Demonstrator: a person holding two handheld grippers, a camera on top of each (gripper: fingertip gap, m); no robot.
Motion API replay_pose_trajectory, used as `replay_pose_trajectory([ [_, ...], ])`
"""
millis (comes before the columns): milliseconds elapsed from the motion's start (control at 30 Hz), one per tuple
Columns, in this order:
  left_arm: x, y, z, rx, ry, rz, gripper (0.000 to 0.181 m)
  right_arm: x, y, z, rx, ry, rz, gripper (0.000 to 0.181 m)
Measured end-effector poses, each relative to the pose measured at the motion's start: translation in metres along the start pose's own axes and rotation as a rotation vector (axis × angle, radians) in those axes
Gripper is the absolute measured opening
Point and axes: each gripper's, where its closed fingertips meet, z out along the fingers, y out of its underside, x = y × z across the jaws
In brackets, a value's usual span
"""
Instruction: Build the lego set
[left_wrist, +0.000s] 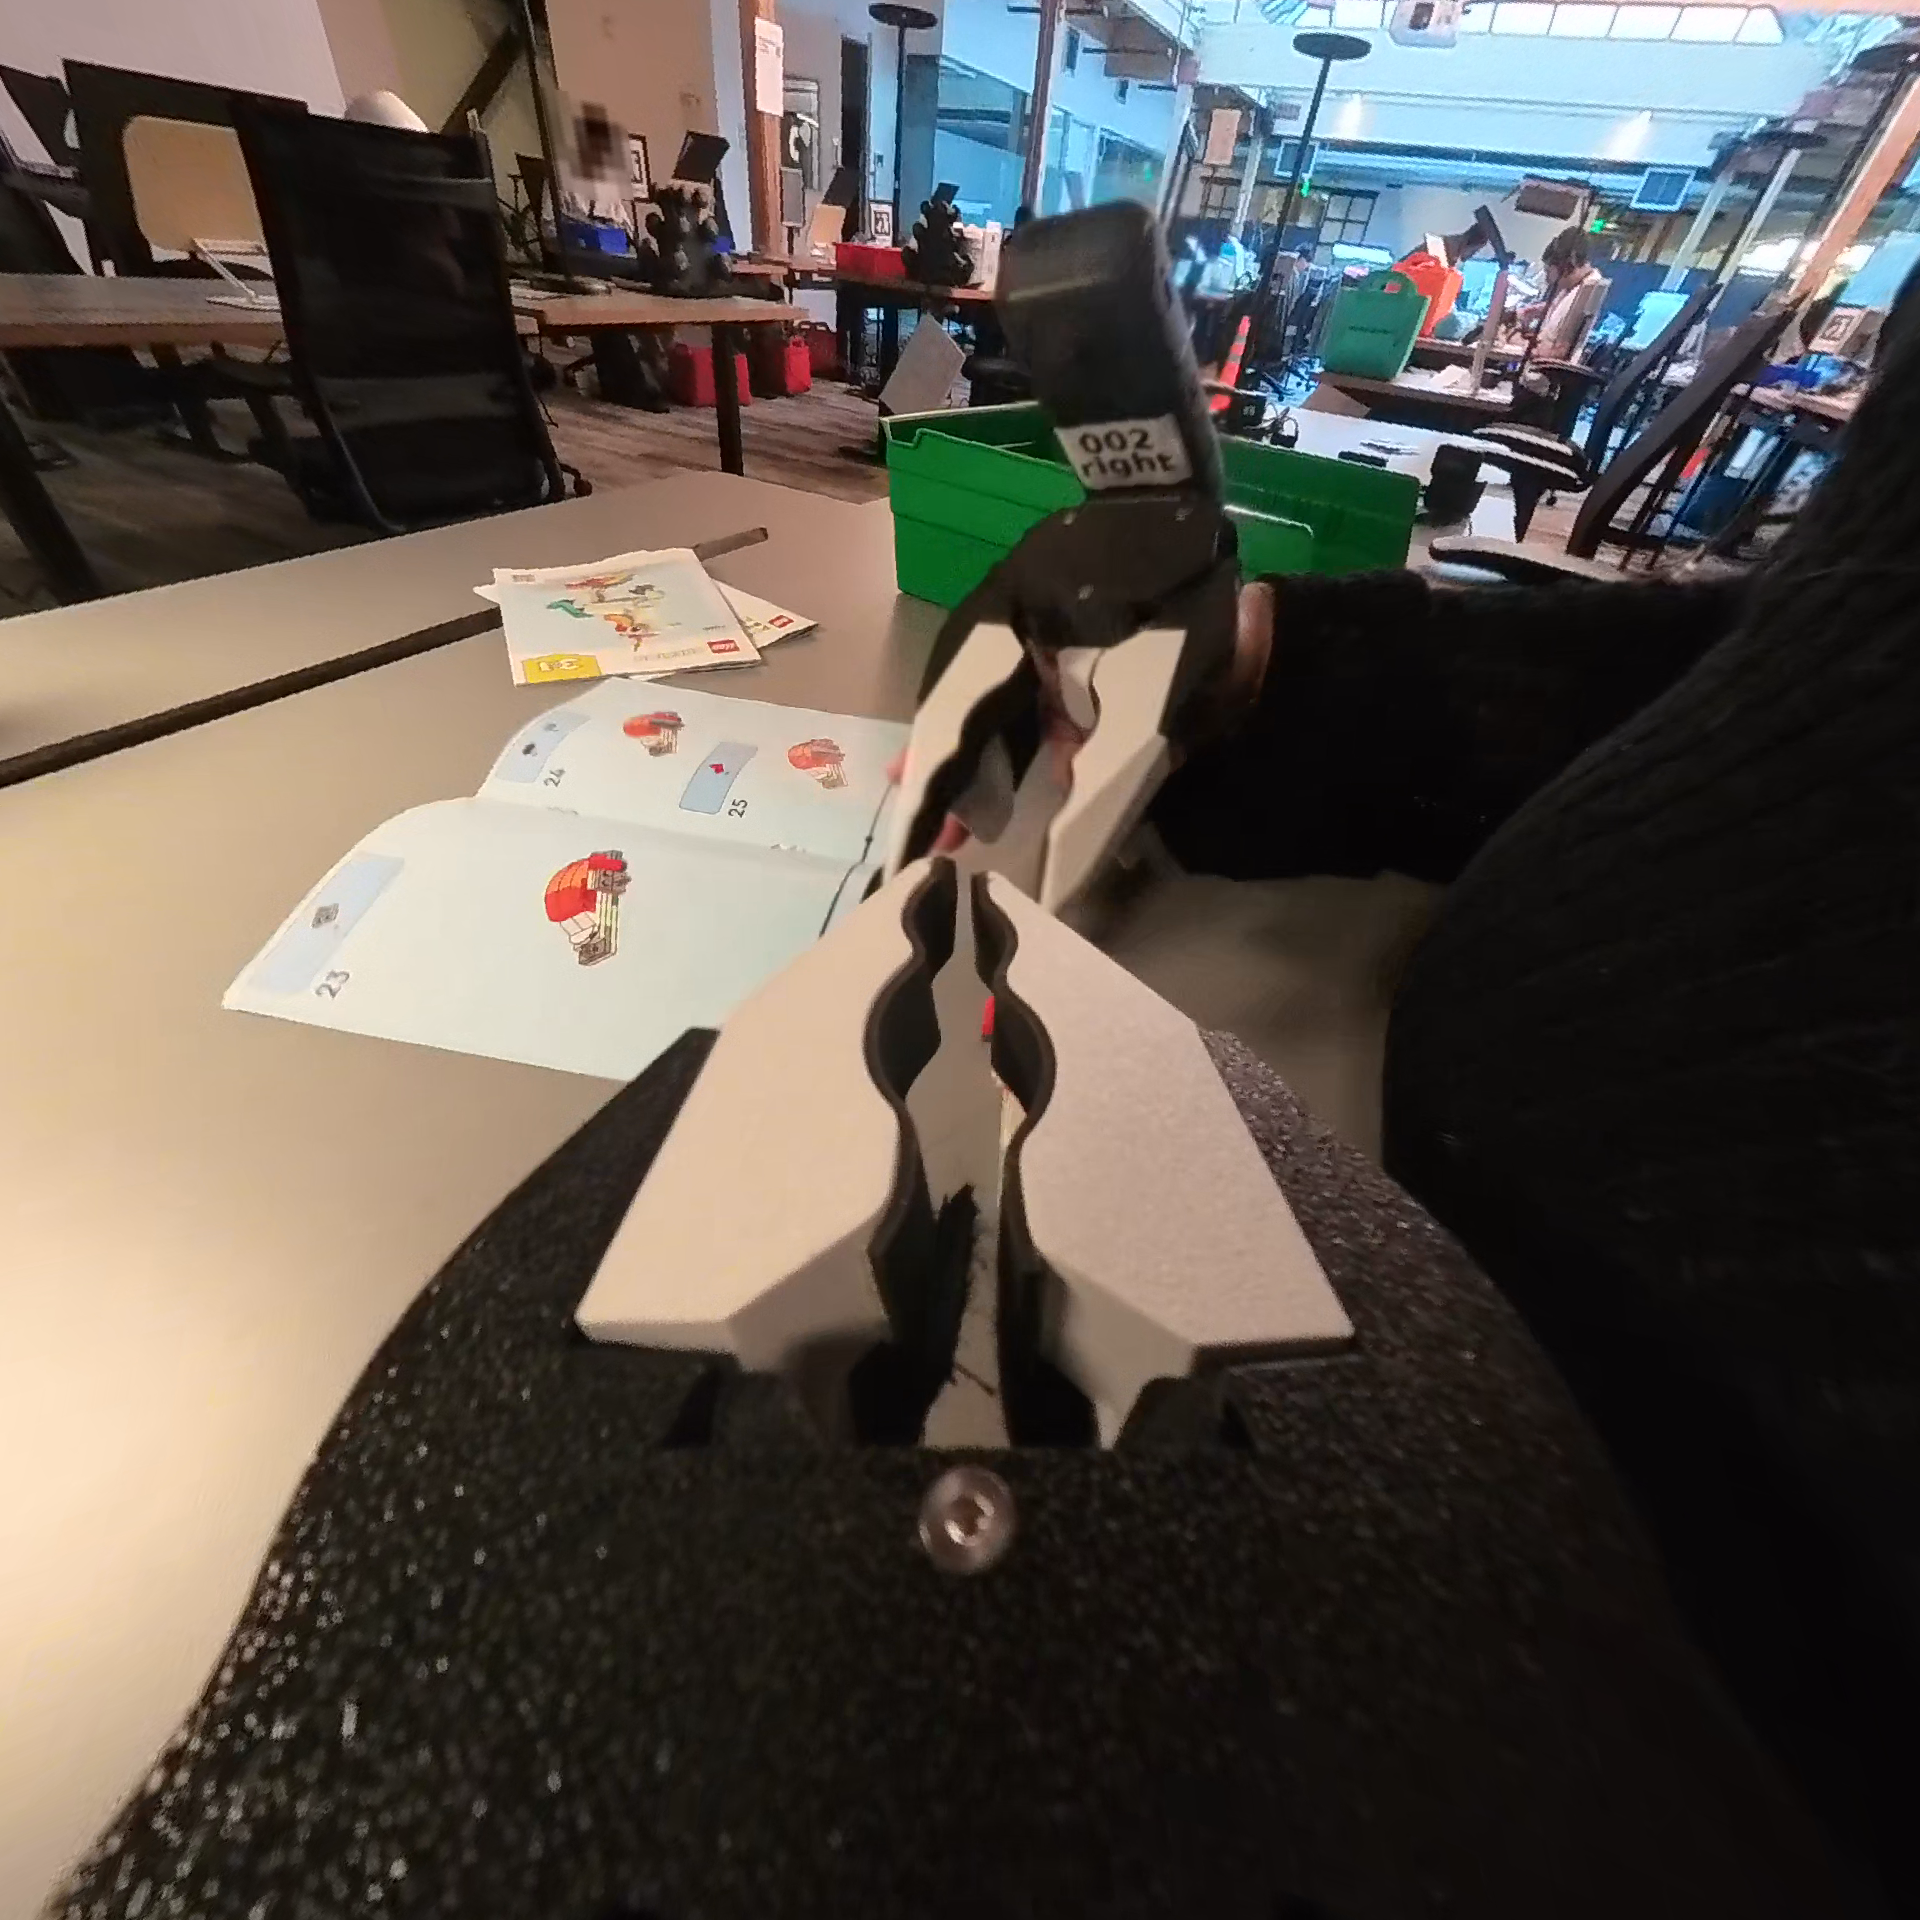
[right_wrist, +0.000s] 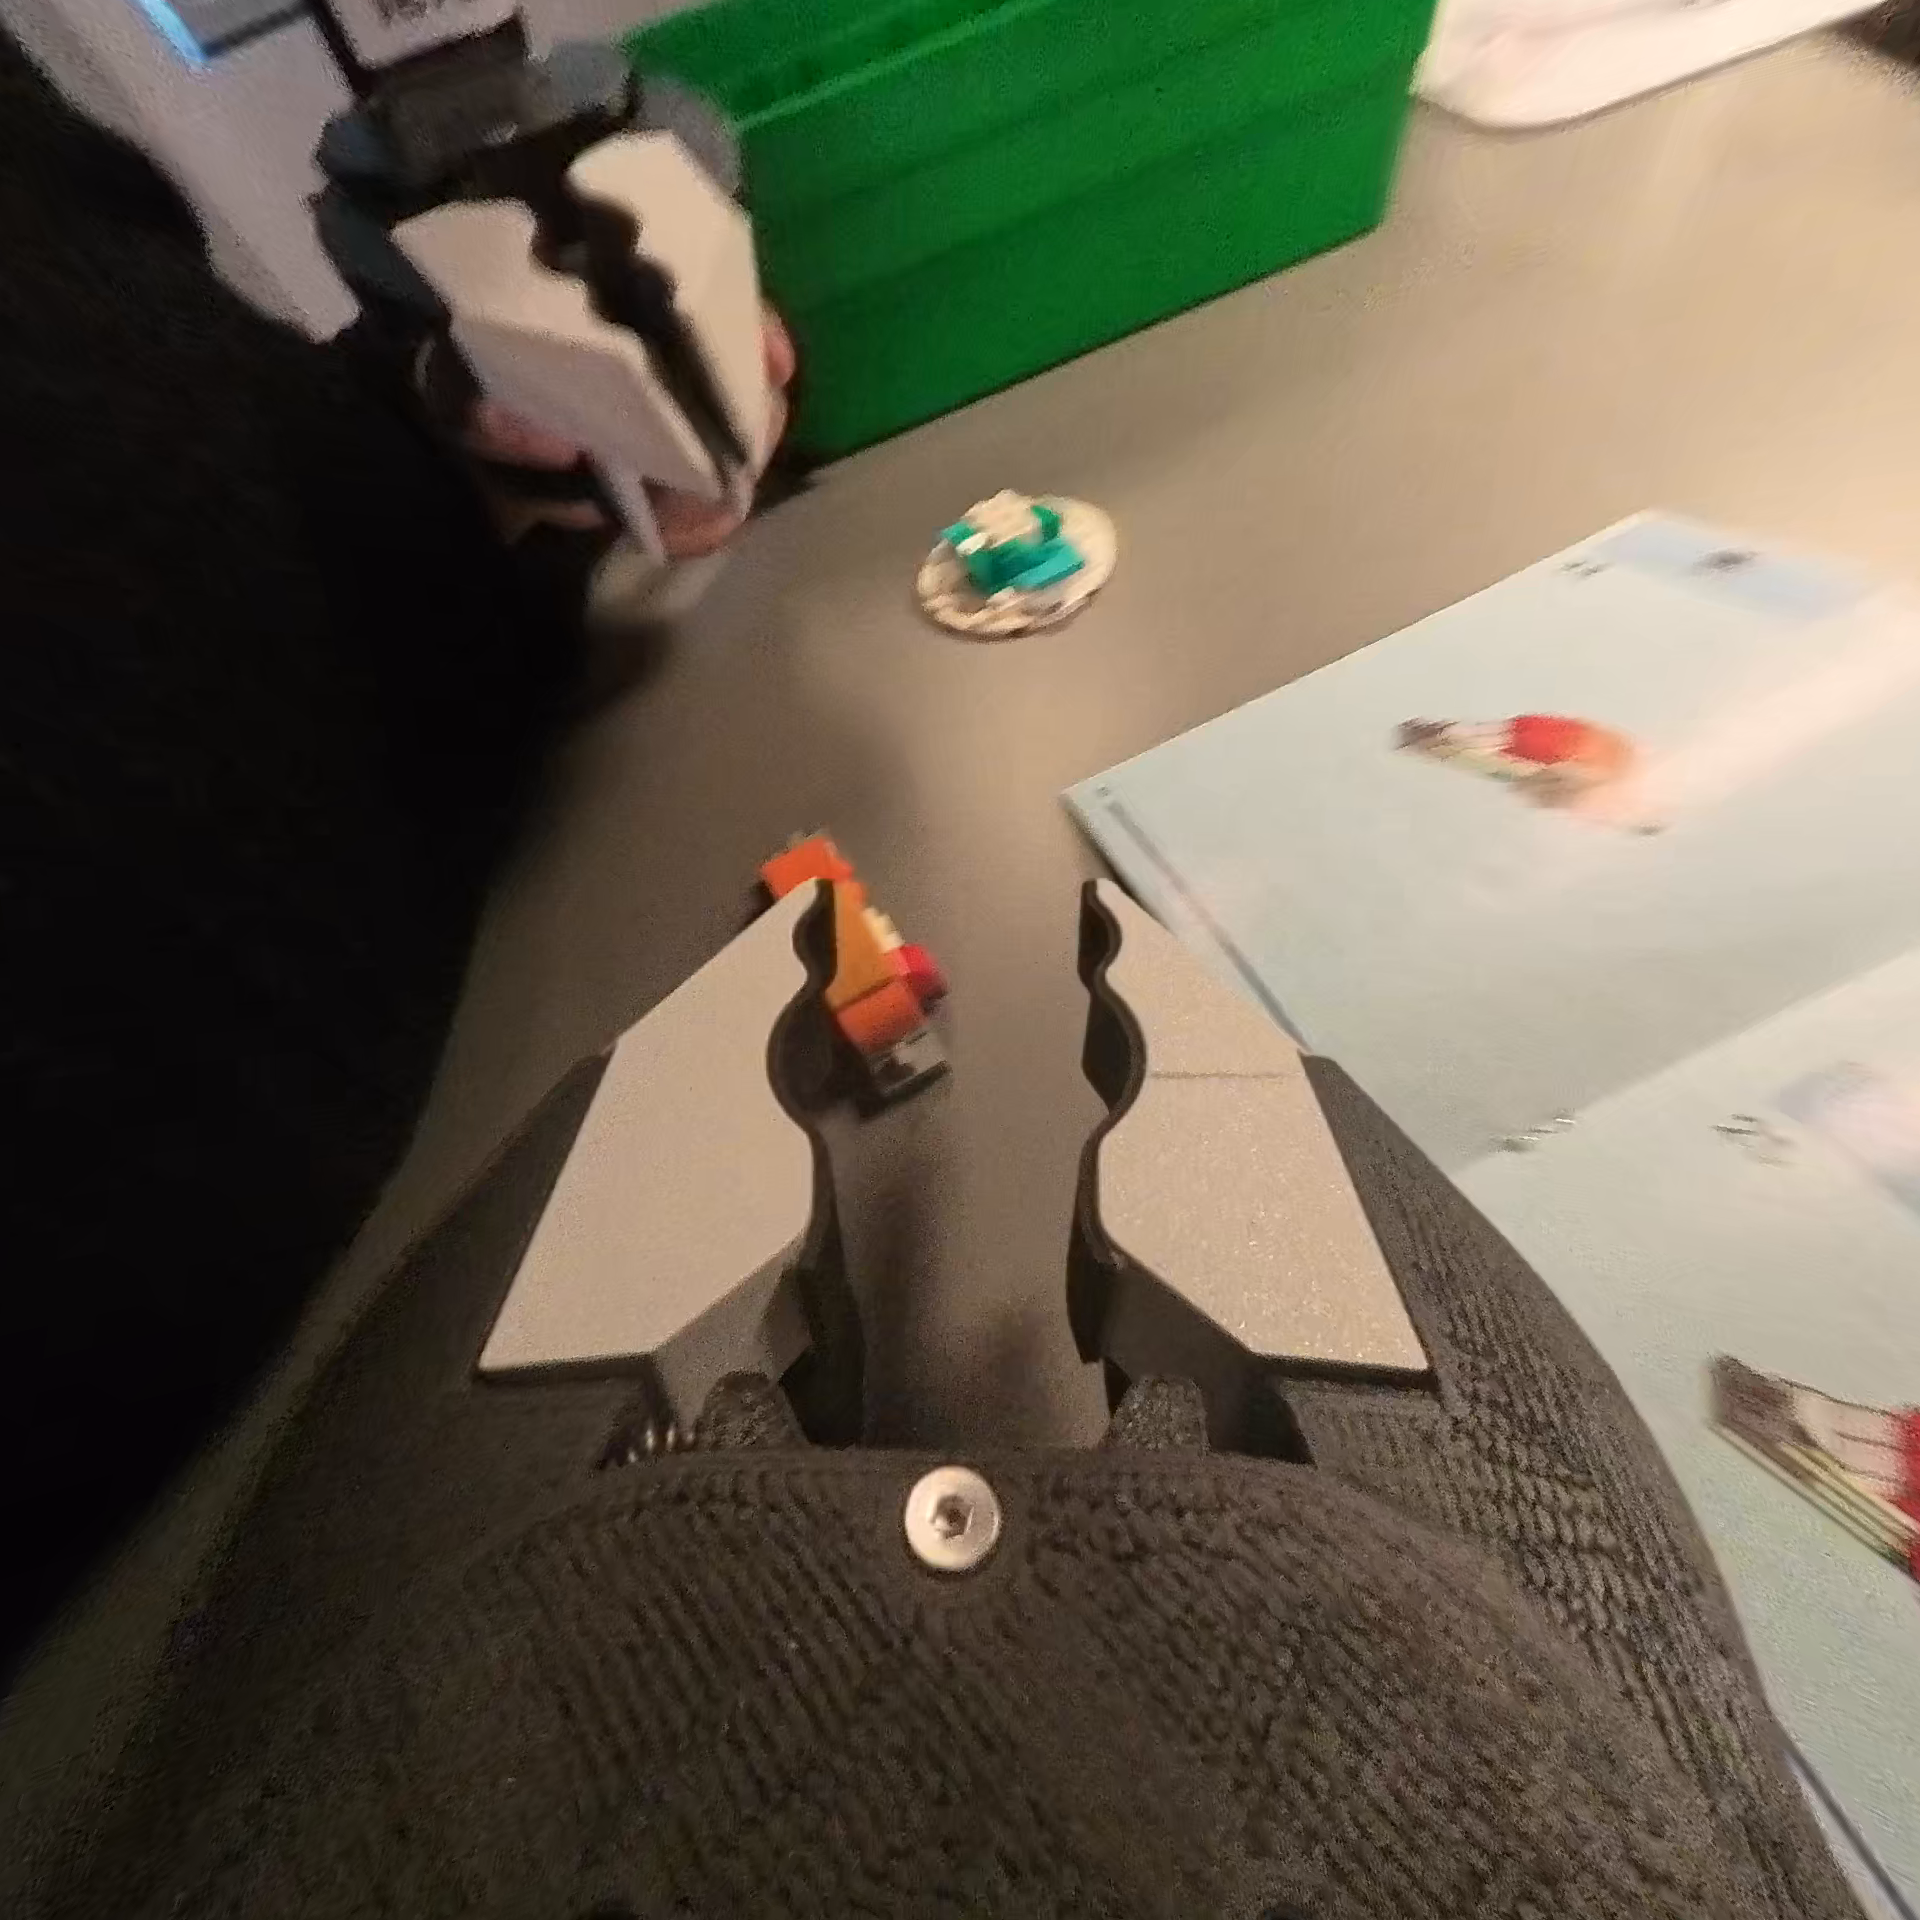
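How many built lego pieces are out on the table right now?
2: an orange-red build lying between the open right gripper fingers, and a teal build on a round plate near the green bin. More may hide inside it.

- Worktop: plain grey, matte surface.
- Open instruction booklet lies flat on it, pale blue pages up.
- Two closed leaflets rest beyond the booklet, overlapping.
- Green bin stands at the far side.
- Small orange-and-red brick assembly lies on the surface beside the booklet.
- Round white plate piece with teal bricks sits near the bin.
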Motion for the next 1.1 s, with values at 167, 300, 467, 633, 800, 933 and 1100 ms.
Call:
replay_pose_trajectory([
  [167, 0.001, 0.003, -0.008, -0.018, -0.026, -0.017, 0.001, -0.019, 0.02, 0.018, -0.114, -0.083, -0.04, 0.049],
  [300, 0.005, 0.005, -0.018, -0.025, -0.06, -0.031, 0.001, -0.022, 0.027, 0.024, -0.157, -0.059, -0.106, 0.047],
  [467, 0.012, 0.006, -0.034, -0.042, -0.123, -0.035, 0.003, -0.026, 0.036, 0.023, -0.204, -0.04, -0.162, 0.036],
  [633, 0.029, -0.003, -0.053, -0.001, -0.181, -0.007, 0.003, -0.027, 0.037, 0.019, -0.191, -0.048, -0.049, 0.032],
  [800, 0.05, -0.002, -0.067, 0.037, -0.205, -0.007, 0.003, -0.027, 0.043, 0.008, -0.197, 0.028, -0.031, 0.033],
  [933, 0.059, 0.001, -0.075, 0.062, -0.225, -0.007, 0.004, -0.027, 0.049, -0.001, -0.217, 0.106, -0.074, 0.032],
  [1100, 0.06, -0.001, -0.088, 0.099, -0.282, -0.025, 0.01, -0.025, 0.051, -0.008, -0.229, 0.178, -0.106, 0.033],
])
